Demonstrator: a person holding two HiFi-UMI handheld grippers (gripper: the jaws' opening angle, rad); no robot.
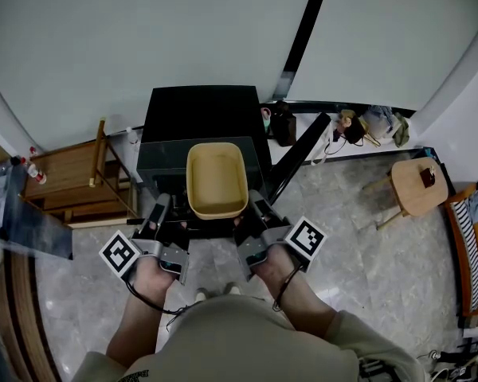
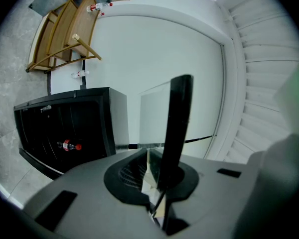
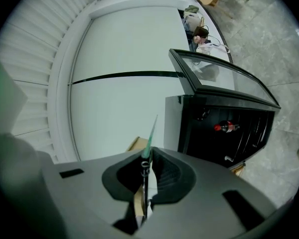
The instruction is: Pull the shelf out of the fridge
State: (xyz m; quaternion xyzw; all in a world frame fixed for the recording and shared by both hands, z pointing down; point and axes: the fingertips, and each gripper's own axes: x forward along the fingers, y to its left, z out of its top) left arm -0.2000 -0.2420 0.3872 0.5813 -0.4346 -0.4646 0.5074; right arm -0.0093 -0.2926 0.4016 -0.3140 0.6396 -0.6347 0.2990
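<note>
Below the head camera, a clear glass shelf [image 1: 156,164] lies level at the open front of the small black fridge [image 1: 199,111], carrying a beige oval plastic basin [image 1: 216,180]; the fridge's glass-fronted door [image 1: 303,151] is swung out to the right. No brand can be read in this view, and the only marks are the black-and-white square markers on each gripper's cube. Both bare forearms reach forward and down, side by side. The left hand [image 1: 150,275] drives the left gripper [image 1: 161,207] to the shelf's left front edge, and the right hand [image 1: 277,266] drives the right gripper [image 1: 257,207] to its right front edge. Along the left gripper's own view, the left gripper [image 2: 157,179] is clenched on the shelf [image 2: 153,114], whose black edge strip [image 2: 177,126] rises straight up from the jaws. Beside it, a red-capped bottle [image 2: 70,145] stands in the fridge [image 2: 92,126], its label too small to read. Along the right gripper's own view, the right gripper [image 3: 143,177] is pinched tight on the shelf's thin greenish edge [image 3: 150,133]. A corner of the basin [image 3: 137,144] shows just behind it.
</note>
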